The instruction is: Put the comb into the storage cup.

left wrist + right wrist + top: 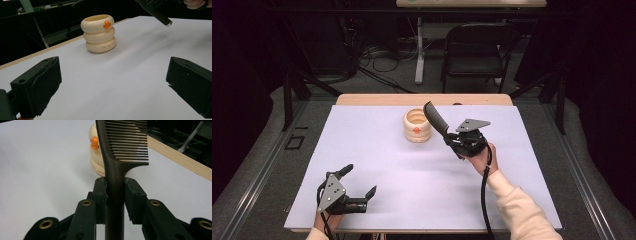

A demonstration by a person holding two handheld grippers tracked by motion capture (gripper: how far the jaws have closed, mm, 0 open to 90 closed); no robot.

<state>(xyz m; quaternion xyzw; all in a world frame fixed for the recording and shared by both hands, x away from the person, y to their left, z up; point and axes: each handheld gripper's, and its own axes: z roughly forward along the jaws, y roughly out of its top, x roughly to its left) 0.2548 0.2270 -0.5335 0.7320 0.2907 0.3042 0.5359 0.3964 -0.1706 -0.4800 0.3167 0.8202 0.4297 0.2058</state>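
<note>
Left gripper near-left on table, jaws wide, empty. Right gripper mid-right, raised, clamped on comb by handle (teeth end up). Comb long axis slants far-left toward cup, just beyond tip. Right hand nearer cup; opening faces up.

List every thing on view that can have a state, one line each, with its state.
comb: clamped at the handle, held off the table, teeth end near the cup
cup: upright, open top
right gripper: shut on the comb
left gripper: open, holding nothing
</note>
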